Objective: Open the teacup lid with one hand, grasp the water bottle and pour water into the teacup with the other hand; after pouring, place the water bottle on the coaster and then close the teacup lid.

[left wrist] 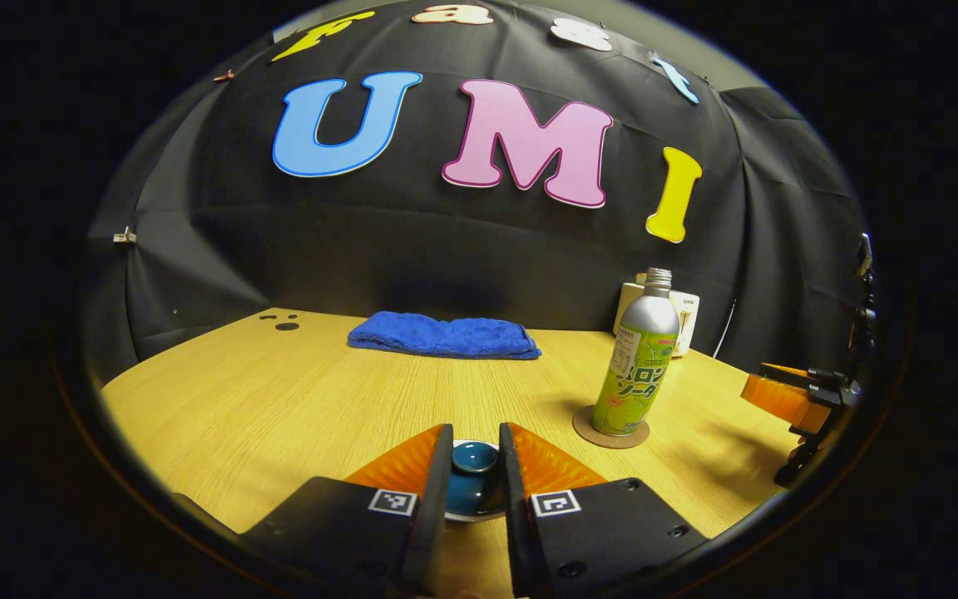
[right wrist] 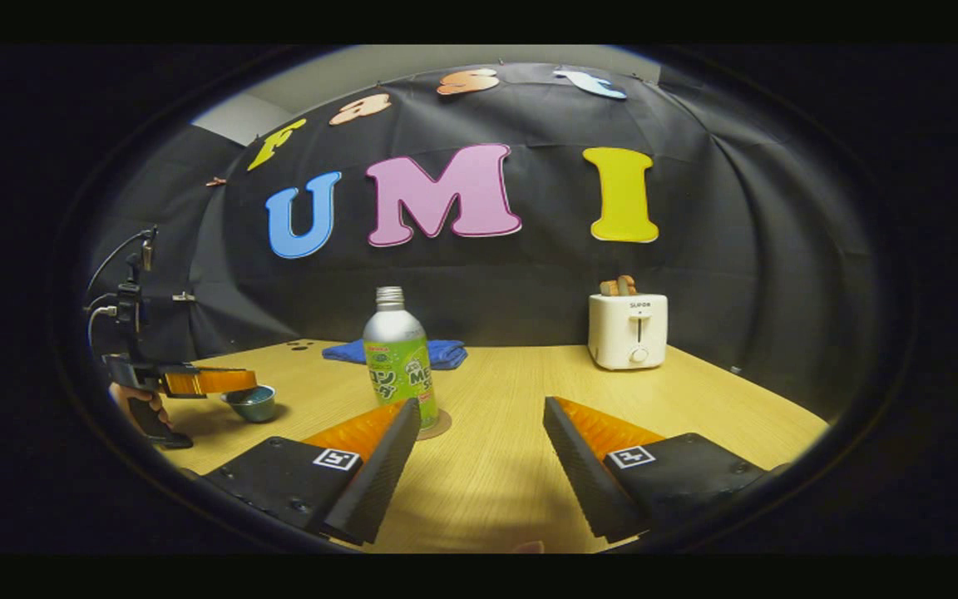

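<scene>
The dark blue teacup lid (left wrist: pixel 474 487) lies between my left gripper's (left wrist: pixel 476 429) fingers, which are shut on its round knob (left wrist: pixel 475 456). In the right gripper view the left gripper (right wrist: pixel 229 382) hovers level over the teacup (right wrist: pixel 251 405) at the table's left, held by a hand. The green and silver water bottle (left wrist: pixel 639 366) stands upright on the round coaster (left wrist: pixel 609 433), to the right of the lid. My right gripper (right wrist: pixel 479 416) is open with nothing between its fingers, and the bottle (right wrist: pixel 398 358) on the coaster (right wrist: pixel 439 424) stands just beyond its left finger.
A folded blue towel (left wrist: pixel 446 335) lies at the back of the wooden table (left wrist: pixel 279 399). A white toaster (right wrist: pixel 629 330) stands at the back right. The right gripper (left wrist: pixel 795 399) shows at the far right edge of the left gripper view.
</scene>
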Tool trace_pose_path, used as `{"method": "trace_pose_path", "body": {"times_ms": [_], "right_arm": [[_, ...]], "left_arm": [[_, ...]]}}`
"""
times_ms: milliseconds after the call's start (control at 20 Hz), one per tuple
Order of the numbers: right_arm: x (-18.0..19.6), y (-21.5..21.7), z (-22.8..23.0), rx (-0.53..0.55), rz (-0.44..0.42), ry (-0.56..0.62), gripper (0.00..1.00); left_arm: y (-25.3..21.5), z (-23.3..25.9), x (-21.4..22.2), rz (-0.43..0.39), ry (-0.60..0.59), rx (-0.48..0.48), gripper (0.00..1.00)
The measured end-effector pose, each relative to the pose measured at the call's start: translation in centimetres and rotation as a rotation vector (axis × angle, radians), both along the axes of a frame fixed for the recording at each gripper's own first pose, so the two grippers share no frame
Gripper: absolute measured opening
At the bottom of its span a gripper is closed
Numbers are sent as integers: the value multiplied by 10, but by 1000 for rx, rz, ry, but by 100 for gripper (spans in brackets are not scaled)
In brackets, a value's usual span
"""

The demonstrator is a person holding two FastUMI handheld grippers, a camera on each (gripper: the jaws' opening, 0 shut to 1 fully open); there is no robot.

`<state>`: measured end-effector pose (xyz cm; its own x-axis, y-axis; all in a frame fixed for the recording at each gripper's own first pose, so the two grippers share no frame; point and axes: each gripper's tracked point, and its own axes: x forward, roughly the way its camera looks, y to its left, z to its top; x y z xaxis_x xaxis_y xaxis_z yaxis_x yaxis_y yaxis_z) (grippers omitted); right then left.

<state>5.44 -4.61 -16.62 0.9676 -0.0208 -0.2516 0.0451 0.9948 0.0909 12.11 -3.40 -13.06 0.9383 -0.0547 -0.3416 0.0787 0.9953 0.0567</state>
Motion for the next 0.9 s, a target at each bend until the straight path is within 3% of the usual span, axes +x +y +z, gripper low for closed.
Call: {"method": "trace_pose_path", "body": {"times_ms": [200, 250, 300, 400, 550, 600, 650, 900], "right_arm": [[-1, -2, 0, 4, -2, -2, 92], [0, -2, 0, 4, -2, -3, 92], [0, -2, -1, 5, -1, -2, 92], [-1, -4, -2, 4, -1, 4, 92], [-2, -10, 0, 11, -8, 6, 92], [-2, -12, 1, 17, -10, 3, 96], [-3, -12, 3, 22, -10, 0, 92], [-5, -9, 12, 13, -9, -20, 92]], "left_arm": [[-7, 3, -5, -24, -21, 3, 36], [-10, 5, -8, -34, -30, -4, 49], [-9, 7, -11, -30, -34, -12, 75], [-7, 12, -19, -16, -47, -28, 83], [-9, 40, -33, -22, -124, -74, 90], [-7, 51, -40, -20, -147, -85, 92], [-4, 60, -45, -13, -164, -91, 92], [19, 108, -76, 2, -248, -107, 93]]}}
